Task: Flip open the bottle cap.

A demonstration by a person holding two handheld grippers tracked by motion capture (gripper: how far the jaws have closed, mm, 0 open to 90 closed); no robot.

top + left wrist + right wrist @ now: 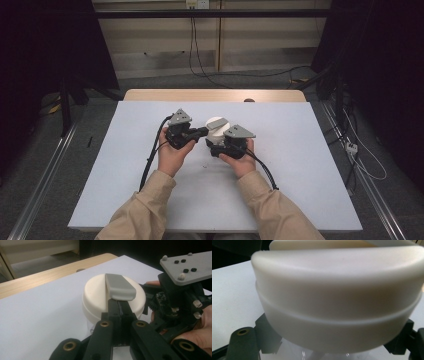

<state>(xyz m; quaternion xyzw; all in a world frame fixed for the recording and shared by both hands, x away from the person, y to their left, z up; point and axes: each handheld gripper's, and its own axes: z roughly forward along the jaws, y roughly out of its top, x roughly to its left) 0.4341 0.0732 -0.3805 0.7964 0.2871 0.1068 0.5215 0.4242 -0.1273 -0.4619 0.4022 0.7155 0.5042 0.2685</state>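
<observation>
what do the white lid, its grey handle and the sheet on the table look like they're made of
White lid: likely matte moulded plastic, smooth with rounded edges and a soft sheen. Grey handle: also looks like matte plastic, possibly rubbery; hard to tell. White sheet: flat, dull, paper or thin board, laid over a light wood-look tabletop.

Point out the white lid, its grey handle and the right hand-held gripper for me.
white lid (pixel 96 293), left gripper view, bare top left of the handle
grey handle (pixel 119 286), left gripper view, flat top
right hand-held gripper (pixel 216 143), high view, between its fingertips

lid (pixel 100 293): cream-white, grey handle (pixel 120 286) on top
claws: black, grey top plates
bench (pixel 150 95): pale wood edge, white sheet (pixel 300 170)
sleeves: beige
</observation>
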